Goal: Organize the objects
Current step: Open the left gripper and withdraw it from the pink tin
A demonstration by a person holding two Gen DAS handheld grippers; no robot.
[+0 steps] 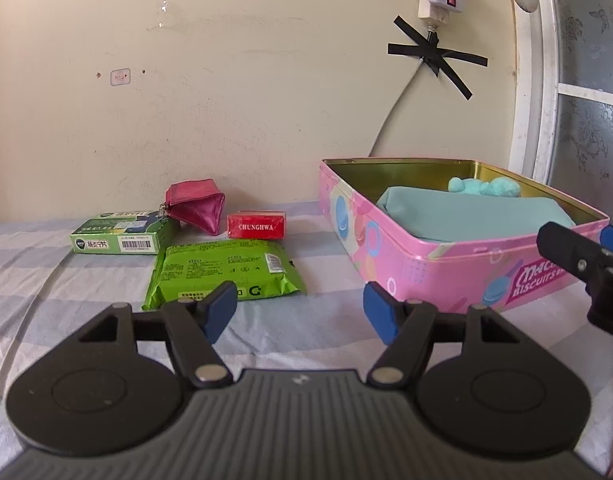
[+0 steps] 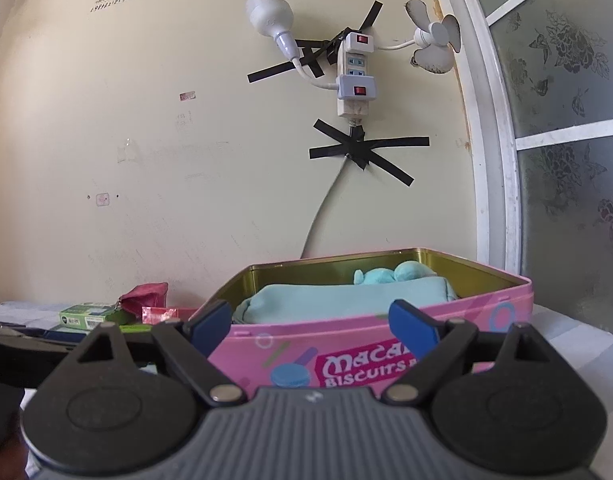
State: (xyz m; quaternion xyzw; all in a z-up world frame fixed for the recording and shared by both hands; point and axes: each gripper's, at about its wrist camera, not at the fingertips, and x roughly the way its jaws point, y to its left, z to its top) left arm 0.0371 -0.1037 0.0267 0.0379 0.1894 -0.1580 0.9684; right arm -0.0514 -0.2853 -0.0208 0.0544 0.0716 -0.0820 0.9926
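An open pink biscuit tin (image 1: 426, 264) stands on the striped sheet at the right. Inside it lie a teal pouch (image 1: 466, 216) and a teal plush (image 1: 486, 188). To its left, near the wall, are a green wipes pack (image 1: 222, 268), a red Chunghwa box (image 1: 256, 226), a magenta coin purse (image 1: 196, 208) and a green carton (image 1: 122, 232). My left gripper (image 1: 300, 304) is open and empty, just short of the wipes pack and the tin's left corner. My right gripper (image 2: 310, 320) is open and empty, facing the tin's front wall (image 2: 266, 344), with the pouch (image 2: 338, 300) beyond.
The wall rises close behind the objects. A power strip (image 2: 354, 76) and its cable (image 2: 322, 216) are taped to it, with a bulb and a small fan plugged in. A white window frame (image 2: 498, 160) stands at the right. The blue-and-white striped sheet (image 1: 86, 292) covers the surface.
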